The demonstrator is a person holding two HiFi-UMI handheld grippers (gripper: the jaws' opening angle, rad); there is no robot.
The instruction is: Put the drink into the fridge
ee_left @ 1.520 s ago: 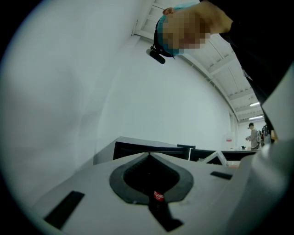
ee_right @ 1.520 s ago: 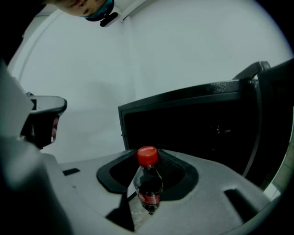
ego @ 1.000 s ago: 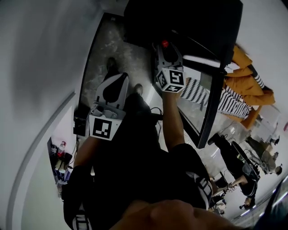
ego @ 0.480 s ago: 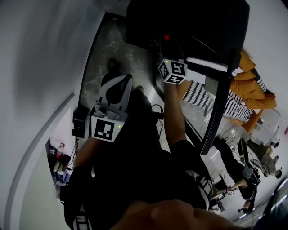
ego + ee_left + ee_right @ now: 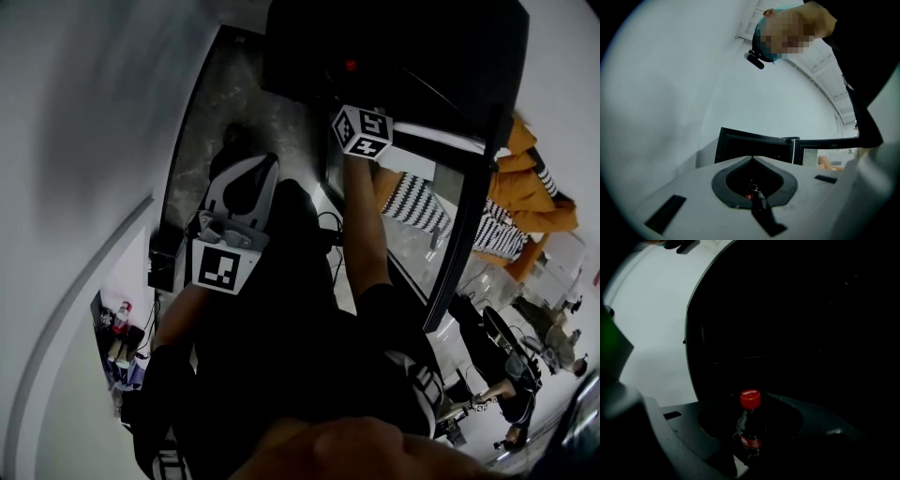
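**Setting.** Black fridge (image 5: 394, 47), its interior dark. Its black-framed glass door (image 5: 457, 216) stands open, swung out to the right of the cabinet. In front of the fridge lies a grey mottled floor (image 5: 234, 89) with a stone look. A plain white wall (image 5: 84, 141) runs along the fridge's left side. Orange and black-and-white striped cloth (image 5: 520, 183) shows past the open door. Small clutter (image 5: 120, 328) lies by the wall, well apart from the fridge.

**Item: drink (image 5: 750, 432).** A small bottle of dark liquid with a round red cap (image 5: 750, 399) and a red band label low on the body. It stands upright at the fridge's open front, against the dark interior. In the head view only the cap shows, a red dot inside the fridge's mouth.

**Tool, right gripper (image 5: 752, 409).** Reaches into the fridge opening, jaws closed round the drink below the cap and standing fairly wide on its body. Its marker cube (image 5: 364, 131) sits just outside the opening.

**Tool, left gripper (image 5: 254, 161).** Hangs in front of the fridge, lower and to the left of the opening. Its jaws are brought together tip to tip with nothing between them.

**Markings.** White script on the cap and the label is too small to read. Both cubes bear black-and-white square patterns and no legible text.
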